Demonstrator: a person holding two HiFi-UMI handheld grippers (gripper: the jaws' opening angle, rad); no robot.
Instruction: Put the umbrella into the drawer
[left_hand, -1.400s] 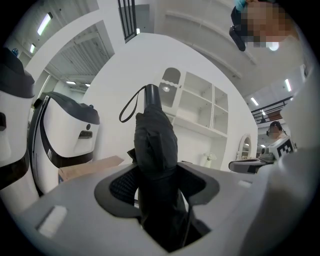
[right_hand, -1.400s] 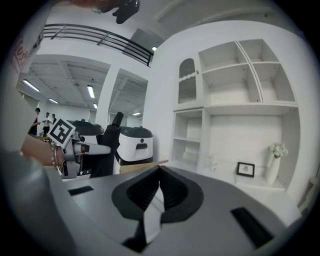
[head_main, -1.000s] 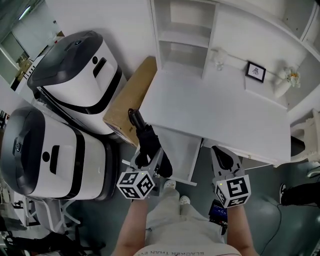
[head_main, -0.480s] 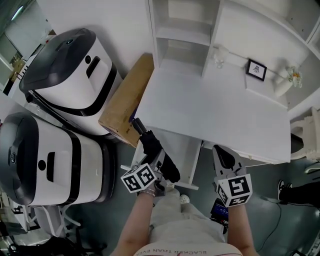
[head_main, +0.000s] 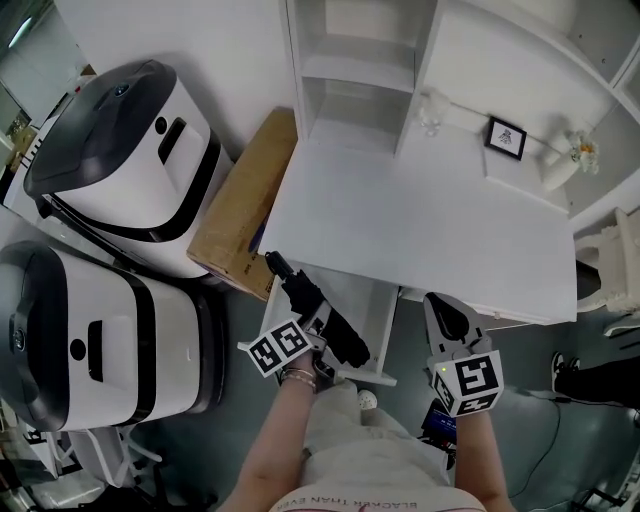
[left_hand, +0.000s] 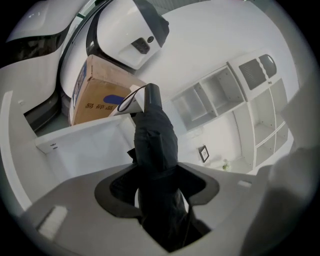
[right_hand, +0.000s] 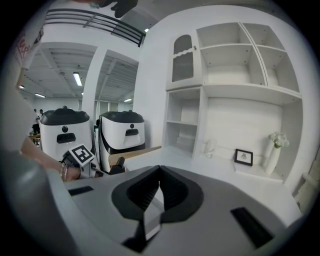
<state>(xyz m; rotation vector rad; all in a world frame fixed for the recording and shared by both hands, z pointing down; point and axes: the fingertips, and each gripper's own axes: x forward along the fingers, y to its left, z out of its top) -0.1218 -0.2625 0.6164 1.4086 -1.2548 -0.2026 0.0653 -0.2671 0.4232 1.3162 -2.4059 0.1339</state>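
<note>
- Cardboard box (left_hand: 92, 97), upper left of left gripper view: one line of blue print on its side, seemingly Chinese characters, too small to read. A blue oval mark sits just above the line.
- Marker cube (head_main: 283, 348) on left gripper (head_main: 316, 316), lower centre of head view: black-and-white square code, no letters.
- Second marker cube (head_main: 470, 380) on right gripper (head_main: 446, 312): same kind of code.
- Shirt (head_main: 320, 500), bottom edge of head view: dark capitals, upside down, cut off by the frame, not readable.

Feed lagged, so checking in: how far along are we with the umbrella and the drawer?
Done: drawer stands open, umbrella gripped in the left tongs. In hand: umbrella held slanted over the drawer. Left: lower it in, release. The right tongs are shut, empty.
</note>
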